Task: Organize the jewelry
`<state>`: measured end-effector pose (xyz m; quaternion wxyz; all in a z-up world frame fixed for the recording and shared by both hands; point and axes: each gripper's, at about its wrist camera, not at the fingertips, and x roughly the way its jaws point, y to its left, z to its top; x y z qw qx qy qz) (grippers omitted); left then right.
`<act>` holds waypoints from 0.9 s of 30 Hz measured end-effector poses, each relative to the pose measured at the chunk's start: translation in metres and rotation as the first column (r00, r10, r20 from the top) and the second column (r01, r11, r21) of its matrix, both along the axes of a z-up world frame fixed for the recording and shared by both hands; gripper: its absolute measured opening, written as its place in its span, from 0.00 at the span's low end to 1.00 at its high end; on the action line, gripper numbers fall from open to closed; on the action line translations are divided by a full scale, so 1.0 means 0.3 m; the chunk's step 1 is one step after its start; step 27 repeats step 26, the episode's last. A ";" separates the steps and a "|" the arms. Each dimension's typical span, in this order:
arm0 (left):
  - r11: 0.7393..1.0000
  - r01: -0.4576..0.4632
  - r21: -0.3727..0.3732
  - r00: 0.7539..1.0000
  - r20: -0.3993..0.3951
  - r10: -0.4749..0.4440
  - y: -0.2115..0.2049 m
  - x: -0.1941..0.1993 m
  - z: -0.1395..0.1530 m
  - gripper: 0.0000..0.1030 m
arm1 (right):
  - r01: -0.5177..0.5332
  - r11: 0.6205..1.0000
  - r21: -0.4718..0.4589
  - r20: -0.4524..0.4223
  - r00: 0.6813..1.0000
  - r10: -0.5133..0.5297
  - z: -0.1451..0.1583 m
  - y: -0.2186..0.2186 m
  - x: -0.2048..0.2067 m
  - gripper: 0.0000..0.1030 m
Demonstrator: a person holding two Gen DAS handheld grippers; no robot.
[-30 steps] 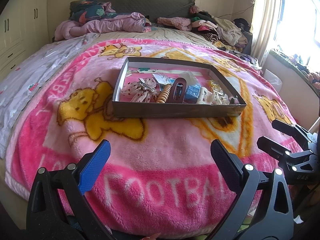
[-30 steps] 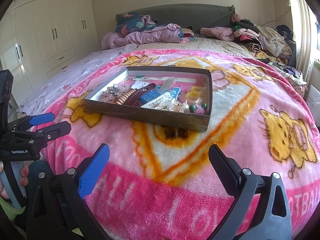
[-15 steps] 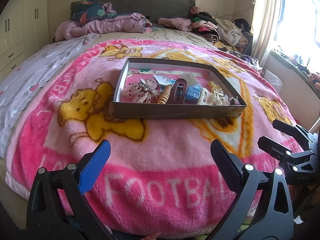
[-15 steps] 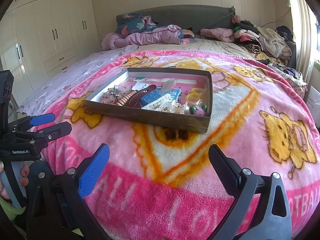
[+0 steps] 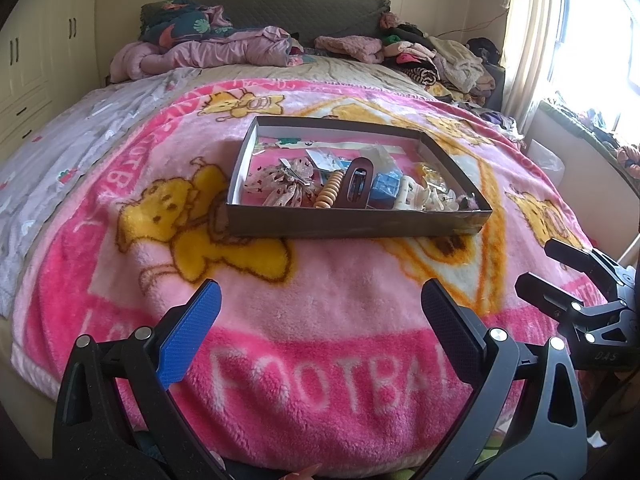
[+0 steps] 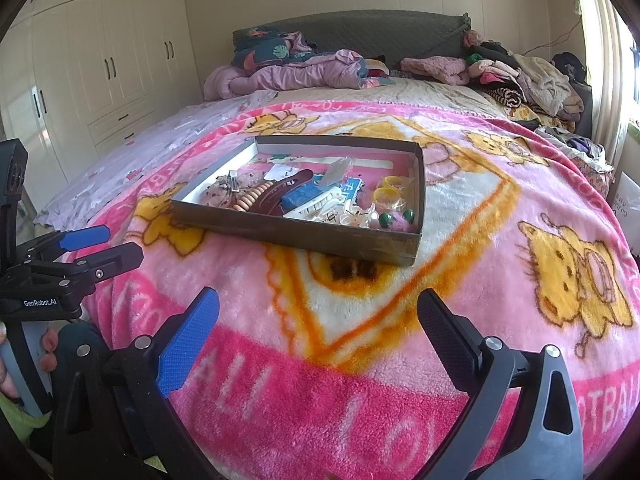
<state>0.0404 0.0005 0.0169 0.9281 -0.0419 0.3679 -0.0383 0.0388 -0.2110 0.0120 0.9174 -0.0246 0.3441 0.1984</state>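
Note:
A shallow brown cardboard box (image 5: pixel 356 226) (image 6: pixel 296 236) rests on a pink cartoon blanket (image 5: pixel 320 312) (image 6: pixel 480 208) on a bed. Inside it lie mixed accessories: a brown hair clip (image 5: pixel 357 185) (image 6: pixel 280 196), a string of wooden beads (image 5: pixel 331 195) (image 6: pixel 252 199), a lacy bow (image 5: pixel 286 186), a blue packet (image 5: pixel 386 192) (image 6: pixel 304 198), yellow rings (image 6: pixel 390 192), green beads (image 6: pixel 386 219). My left gripper (image 5: pixel 318 300) and right gripper (image 6: pixel 318 306) both stand open and empty over the blanket's near end, well short of the box.
Piled clothes and bedding (image 5: pixel 420 52) (image 6: pixel 300 72) line the head of the bed. White wardrobes (image 6: pixel 100 64) stand at the left, a curtained window (image 5: pixel 560 40) at the right. A hand (image 6: pixel 46 350) holds the left gripper's handle.
Both cameras have crept slightly nearer to the box; nothing in the box has moved and both grippers stay open.

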 end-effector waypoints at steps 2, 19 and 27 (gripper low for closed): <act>1.000 0.003 -0.009 1.000 -0.003 -0.003 0.003 -0.001 0.000 0.89 | -0.001 1.000 -0.002 0.002 1.000 0.001 0.003 -0.001 -0.002 0.94; 0.993 -0.115 -0.028 0.993 -0.033 0.114 0.092 0.066 -0.037 0.89 | 0.090 0.996 0.015 0.005 0.996 -0.090 -0.005 -0.127 0.063 0.94; 0.900 -0.426 0.095 0.897 -0.086 0.434 0.481 0.314 -0.105 0.89 | 0.461 0.880 -0.116 -0.031 0.884 -0.467 -0.119 -0.544 0.423 0.94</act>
